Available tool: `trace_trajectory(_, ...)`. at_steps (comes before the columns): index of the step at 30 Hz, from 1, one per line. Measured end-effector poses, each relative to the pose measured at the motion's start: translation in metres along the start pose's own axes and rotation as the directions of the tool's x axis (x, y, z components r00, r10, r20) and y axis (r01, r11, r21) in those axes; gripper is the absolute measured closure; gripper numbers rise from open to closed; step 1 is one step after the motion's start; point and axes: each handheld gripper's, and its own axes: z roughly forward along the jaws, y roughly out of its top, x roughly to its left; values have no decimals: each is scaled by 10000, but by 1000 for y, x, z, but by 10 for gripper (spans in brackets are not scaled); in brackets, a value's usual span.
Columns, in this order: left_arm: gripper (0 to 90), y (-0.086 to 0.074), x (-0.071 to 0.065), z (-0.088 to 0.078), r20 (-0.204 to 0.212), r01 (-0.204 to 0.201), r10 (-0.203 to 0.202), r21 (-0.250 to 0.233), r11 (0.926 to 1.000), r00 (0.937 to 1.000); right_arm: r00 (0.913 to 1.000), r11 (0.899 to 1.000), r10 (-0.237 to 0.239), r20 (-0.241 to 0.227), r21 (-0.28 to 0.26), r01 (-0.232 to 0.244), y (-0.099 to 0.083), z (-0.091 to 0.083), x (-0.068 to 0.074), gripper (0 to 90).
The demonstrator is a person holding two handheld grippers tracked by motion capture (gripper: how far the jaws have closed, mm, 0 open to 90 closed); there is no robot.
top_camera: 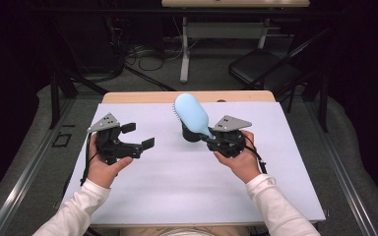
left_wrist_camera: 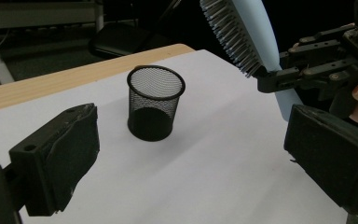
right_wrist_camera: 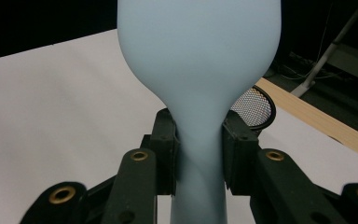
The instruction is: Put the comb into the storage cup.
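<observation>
A light blue hairbrush (top_camera: 192, 114) is held up over the white sheet, its bristles facing left. My right gripper (top_camera: 209, 136) is shut on its handle; in the right gripper view both pads (right_wrist_camera: 168, 140) press the narrow neck of the hairbrush (right_wrist_camera: 198, 70). A black mesh cup (top_camera: 189, 133) stands upright on the sheet just behind and below the brush, seen clearly as the mesh cup (left_wrist_camera: 154, 102) in the left gripper view. My left gripper (top_camera: 138, 135) hovers at the left, open and holding nothing, its jaws pointing toward the cup.
A white sheet (top_camera: 177, 187) covers the wooden table (top_camera: 128, 97). Behind the table stand a black chair (top_camera: 261, 69) and a desk leg (top_camera: 184, 49) with cables on the floor.
</observation>
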Motion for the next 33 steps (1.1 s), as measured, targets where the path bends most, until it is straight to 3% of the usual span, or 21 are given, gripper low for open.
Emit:
trace_trajectory(9, 34, 9, -2, 12, 285, 88, -94, 236, 9997, 9995, 10000, 10000, -22, 10, -72, 22, 1, 2, 4, 697)
trace_trajectory(33, 35, 32, 0, 25, 427, 419, -412, -164, 9990, 9982, 9998, 9989, -70, 176, -469, 78, 2, 2, 10, 697)
